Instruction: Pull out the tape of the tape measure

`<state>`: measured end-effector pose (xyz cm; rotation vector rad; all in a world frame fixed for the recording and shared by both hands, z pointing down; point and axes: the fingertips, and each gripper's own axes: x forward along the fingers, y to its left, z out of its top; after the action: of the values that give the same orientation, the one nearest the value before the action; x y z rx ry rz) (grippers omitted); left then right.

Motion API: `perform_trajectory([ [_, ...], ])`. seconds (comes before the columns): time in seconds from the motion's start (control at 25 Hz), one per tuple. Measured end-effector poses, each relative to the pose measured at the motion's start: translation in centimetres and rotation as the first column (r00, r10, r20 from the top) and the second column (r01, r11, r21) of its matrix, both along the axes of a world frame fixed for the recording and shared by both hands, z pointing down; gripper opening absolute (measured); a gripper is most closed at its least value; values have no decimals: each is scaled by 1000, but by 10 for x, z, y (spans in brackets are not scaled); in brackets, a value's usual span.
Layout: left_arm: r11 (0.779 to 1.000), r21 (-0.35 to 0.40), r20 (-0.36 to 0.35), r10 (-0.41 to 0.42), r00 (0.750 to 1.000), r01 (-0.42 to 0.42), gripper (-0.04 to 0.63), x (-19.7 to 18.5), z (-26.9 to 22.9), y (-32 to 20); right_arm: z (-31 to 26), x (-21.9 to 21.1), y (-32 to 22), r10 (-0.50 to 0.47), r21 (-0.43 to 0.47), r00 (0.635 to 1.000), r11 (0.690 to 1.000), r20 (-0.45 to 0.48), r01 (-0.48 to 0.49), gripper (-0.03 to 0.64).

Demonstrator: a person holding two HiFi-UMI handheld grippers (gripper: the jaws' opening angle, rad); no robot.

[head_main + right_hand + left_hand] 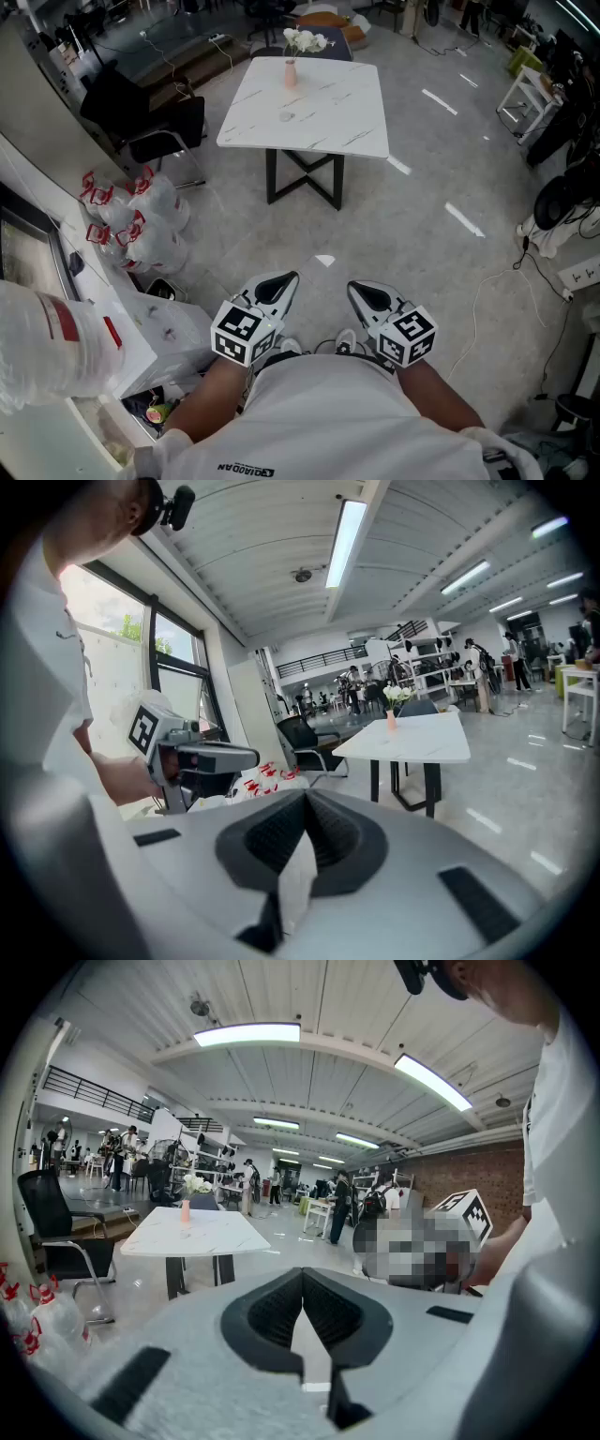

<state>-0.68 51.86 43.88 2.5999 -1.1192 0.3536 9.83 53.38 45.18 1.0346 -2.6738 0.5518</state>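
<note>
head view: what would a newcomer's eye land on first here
The left gripper and right gripper sit side by side at bottom centre, both shut and empty. Beyond them a white table stands with a pink vase near its far edge; white bags with red print lie at the left.

Wears a white short-sleeved T-shirt (319, 412) with small black lettering (244, 467) near the hem. Bears, on left gripper (278, 284) and right gripper (364, 292) alike, pale grey shells, black ribbed pads (277, 1312) and white cubes (242, 331) printed with black square markers.
</note>
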Motion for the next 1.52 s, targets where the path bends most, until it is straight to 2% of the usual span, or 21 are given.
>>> perform_trajectory([
  [0.4,1000,1,-8,6,1000,-6,9,2,-4,-3,-3,0,-2,5,4,1000,1000,1,-5,3],
  [0.64,1000,-2,1,4,1000,-4,9,-3,-2,-4,-8,-8,-3,8,10,999,1000,39,-9,5],
  [1.2,999,42,11,31,999,-32,9,-45,-7,3,-5,-50,8,41,21,999,999,23,-42,6],
  [1.52,999,16,-1,31,1000,-31,9,-64,8,10,5,-74,12,40,-16,999,999,26,-40,6],
])
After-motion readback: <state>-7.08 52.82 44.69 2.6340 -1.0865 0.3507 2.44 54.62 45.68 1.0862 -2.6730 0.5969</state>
